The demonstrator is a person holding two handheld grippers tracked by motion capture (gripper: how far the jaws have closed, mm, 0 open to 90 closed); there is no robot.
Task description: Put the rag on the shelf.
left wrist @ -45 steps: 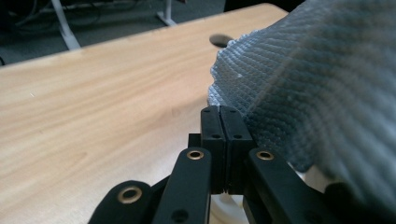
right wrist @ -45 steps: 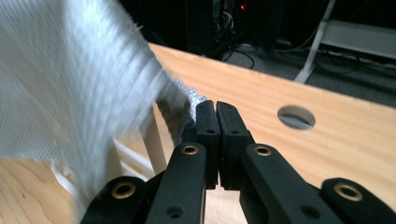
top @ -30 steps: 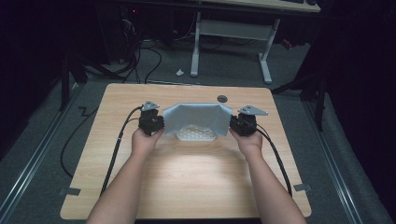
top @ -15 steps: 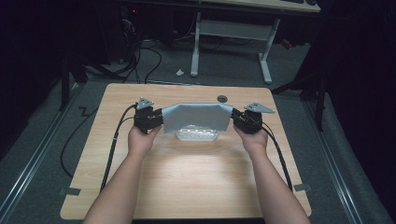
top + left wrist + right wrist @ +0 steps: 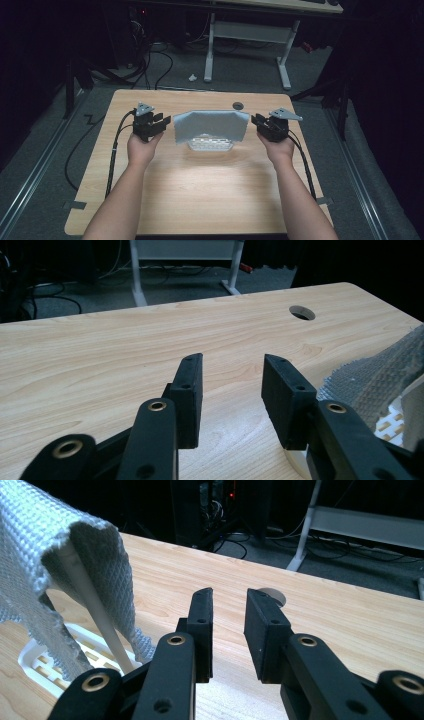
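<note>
1. Grey woven cloth [image 5: 211, 125] lies draped over a white slatted rack [image 5: 210, 145] near the middle of the table's far half, just short of the round cable hole [image 5: 238, 105] by the far edge.
2. It sits between the two grippers. The left gripper [image 5: 162, 123] is just off the cloth's left edge, the right gripper [image 5: 256, 121] just off its right edge, and neither touches it.
3. Both grippers are released. Their jaws have just been opening, and in each gripper view the black pads stand apart with only bare wood between them.
4. In the left gripper view the cloth hangs off to one side of the left gripper [image 5: 232, 375]. In the right gripper view it droops over a white rod of the rack [image 5: 95, 605], beside the right gripper [image 5: 229, 612].
5. The cloth's long axis runs left to right, parallel to the table's far edge, with its ends drooping toward the wood.
6. The table [image 5: 200, 195] is pale wood with rounded corners, its near half lit brightly.
7. Beyond it the room is dark, with grey carpet, loose cables and the white legs of another desk [image 5: 210, 50].
</note>
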